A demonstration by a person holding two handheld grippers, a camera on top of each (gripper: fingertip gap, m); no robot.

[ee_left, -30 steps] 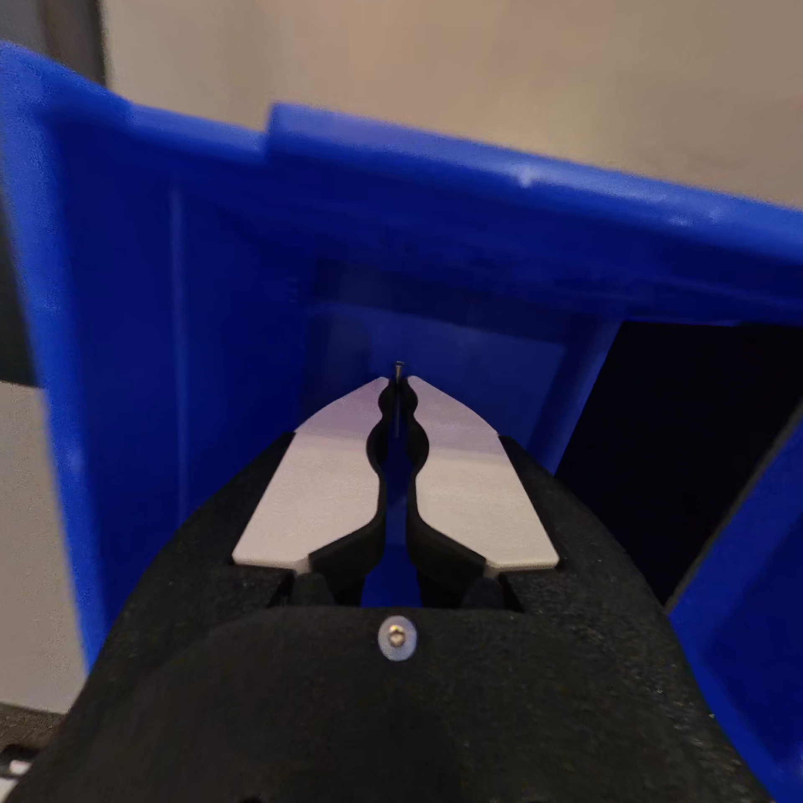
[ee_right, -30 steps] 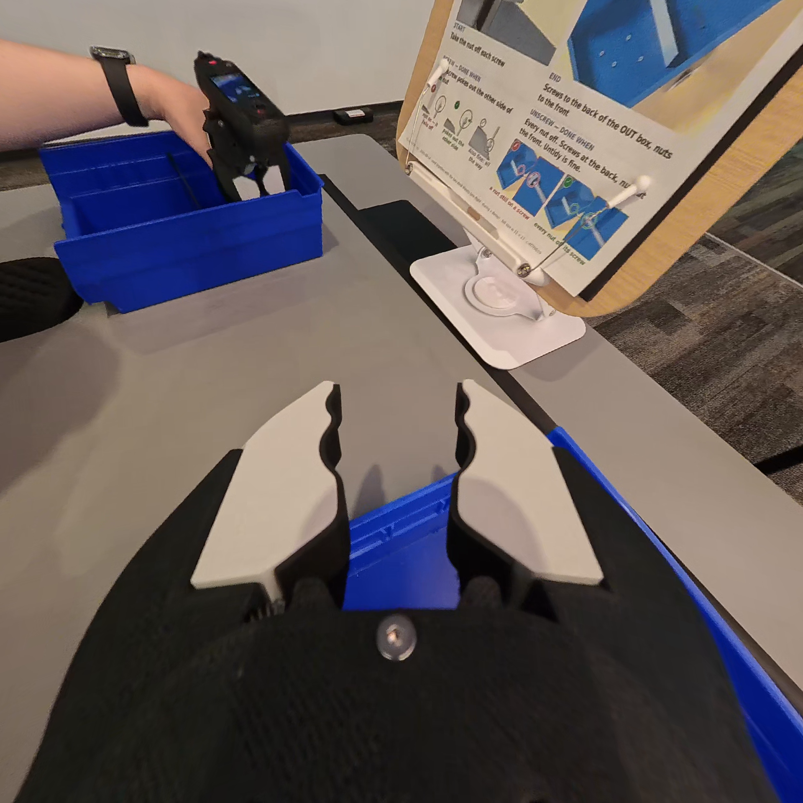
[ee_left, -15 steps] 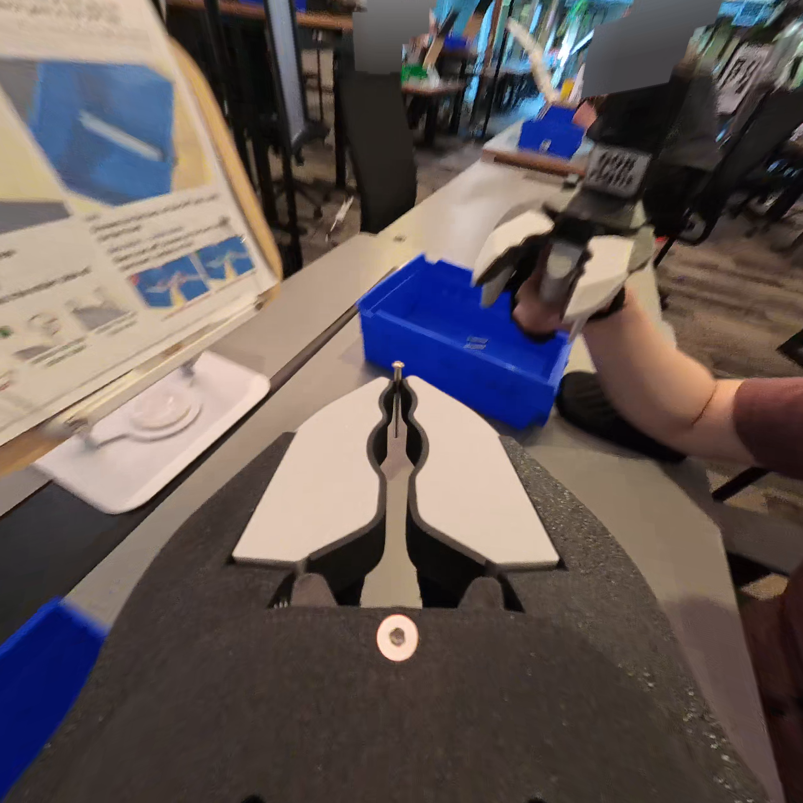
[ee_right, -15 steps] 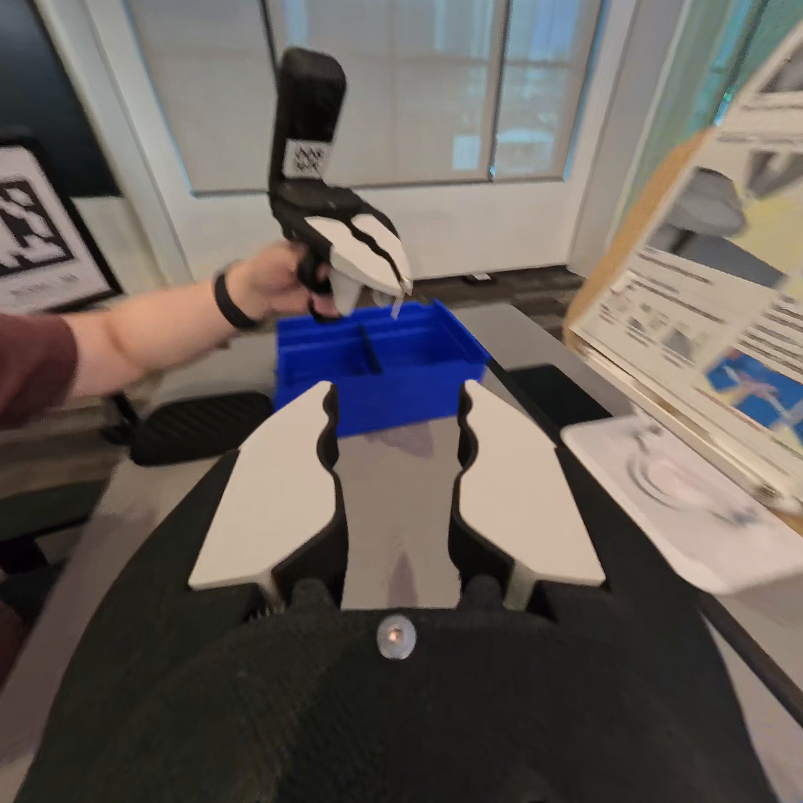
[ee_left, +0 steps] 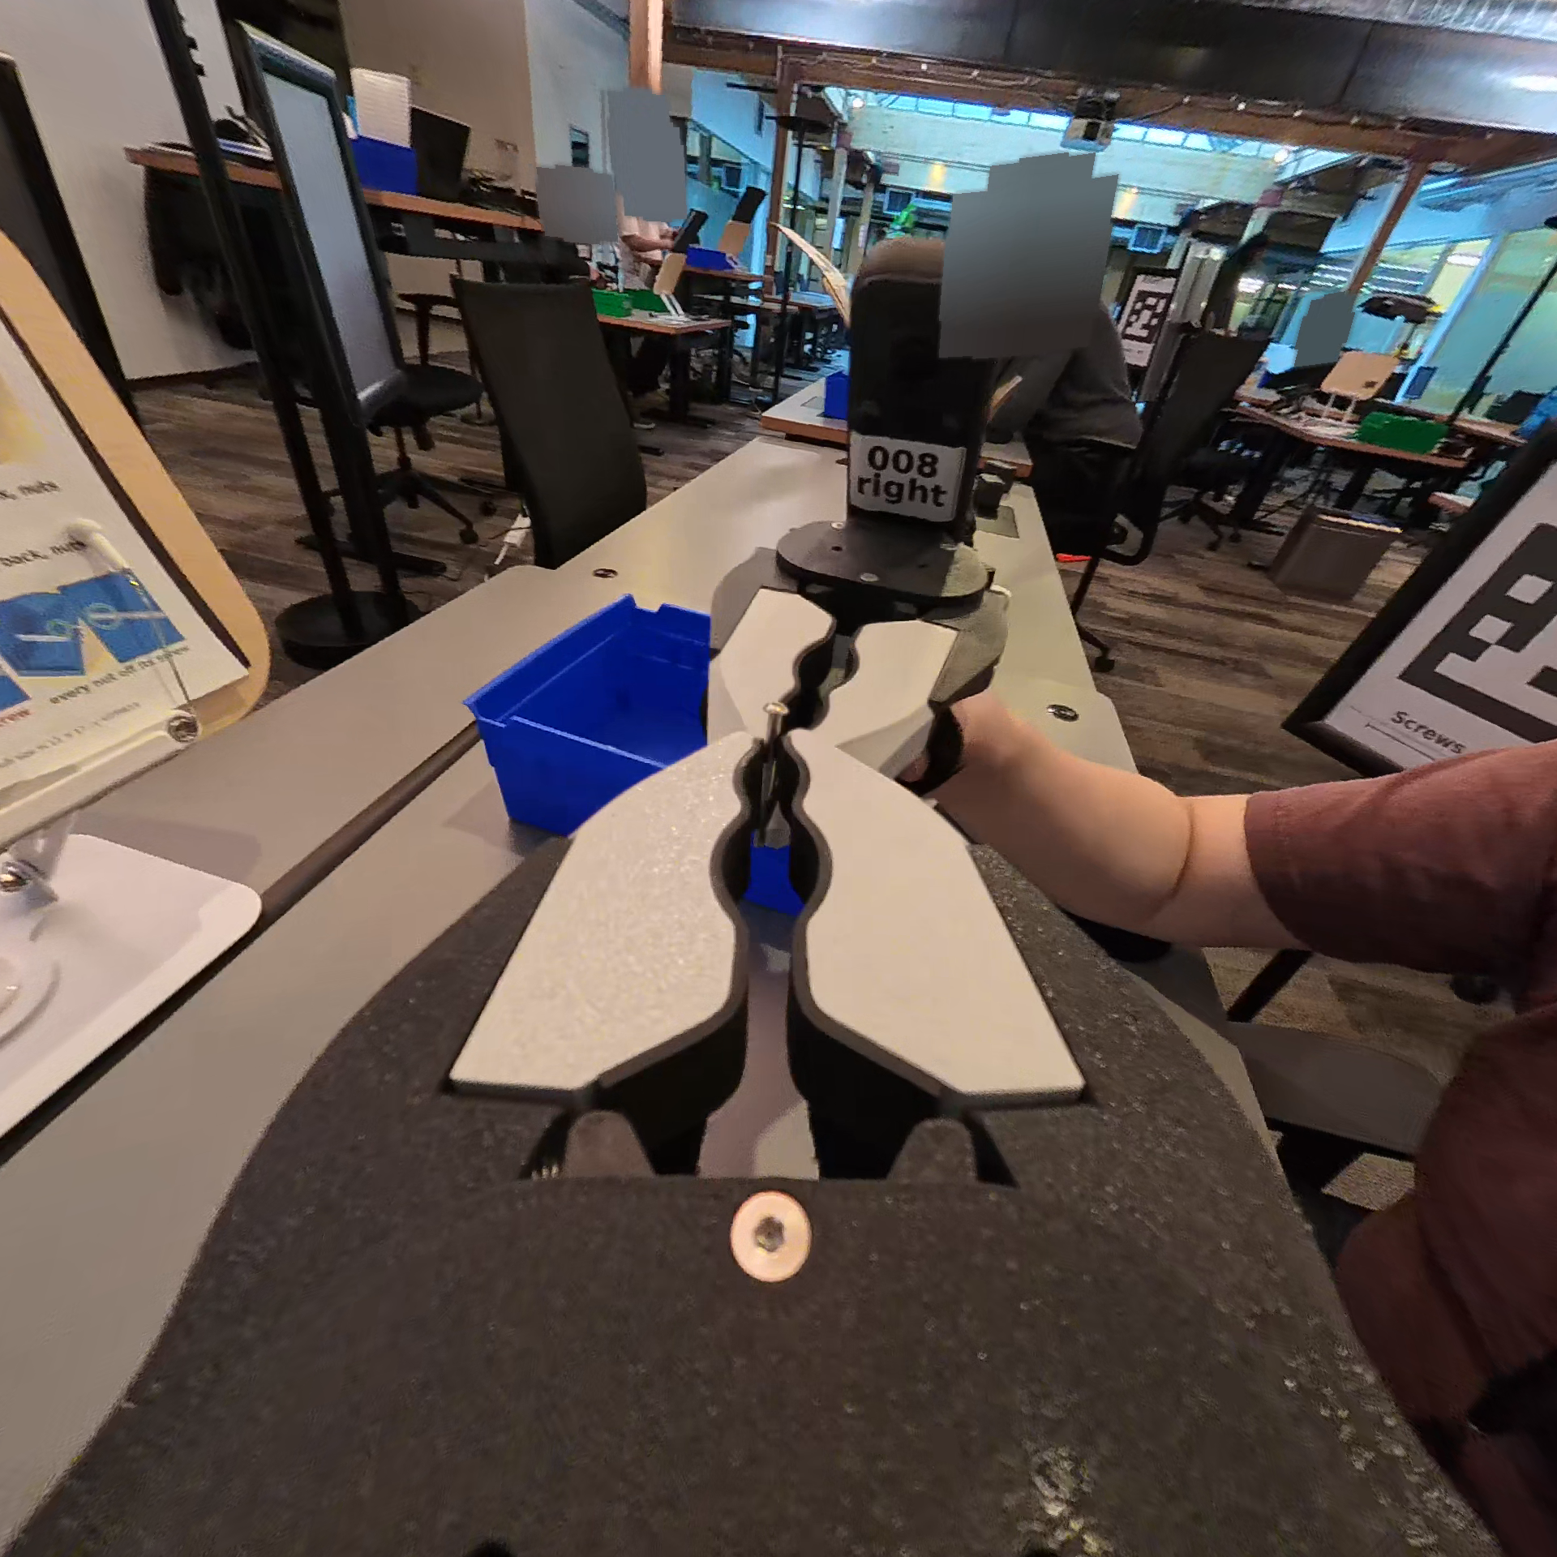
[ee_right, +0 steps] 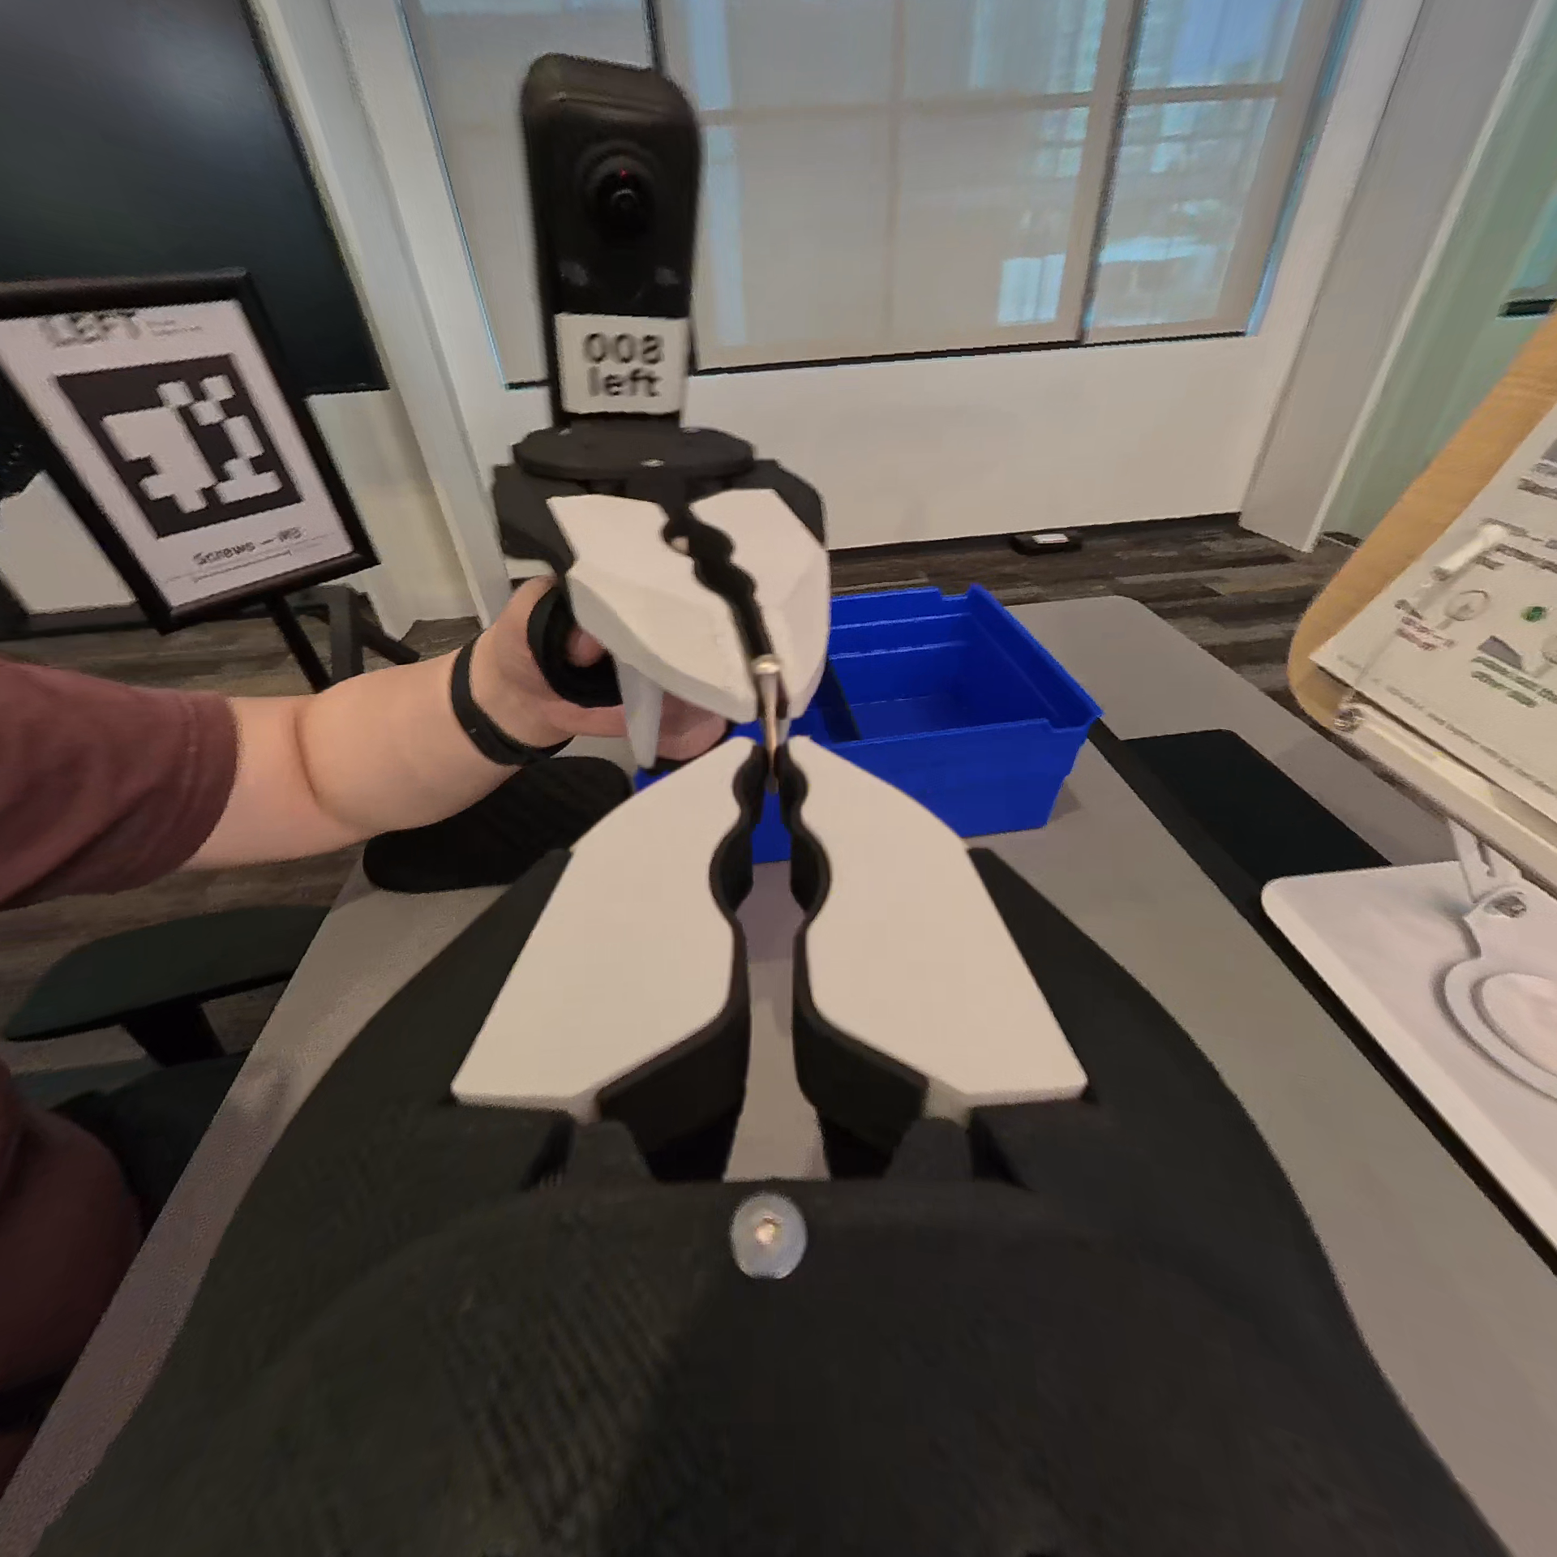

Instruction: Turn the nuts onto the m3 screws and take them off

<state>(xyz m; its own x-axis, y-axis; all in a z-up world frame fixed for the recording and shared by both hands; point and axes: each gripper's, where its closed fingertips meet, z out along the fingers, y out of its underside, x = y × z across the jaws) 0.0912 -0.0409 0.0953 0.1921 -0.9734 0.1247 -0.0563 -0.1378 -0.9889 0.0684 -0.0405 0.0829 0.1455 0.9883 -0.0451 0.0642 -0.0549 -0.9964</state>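
In the left wrist view my left gripper is shut on a thin metal screw. The head sticks out past the tips and the shaft runs back between the pads. My right gripper faces it tip to tip, with its fingers together right behind the screw head. In the right wrist view my right gripper is shut, with the shaft of the same screw pinched between its tips. The head lies at the tips of the left gripper. Both grippers are held in the air above the grey table. No nut shows clearly.
A blue bin stands on the table behind the right gripper. A second, divided blue bin stands behind the left gripper. An instruction board on a white stand is at the table's side. A framed marker sign stands beyond. A person's forearm holds each gripper. My two grippers' fingertips are within a few centimetres of each other.
My left gripper lifted the screw out of its blue bin and swung it toward the right gripper. My right gripper rose from its bin and closed from wide open onto the screw.
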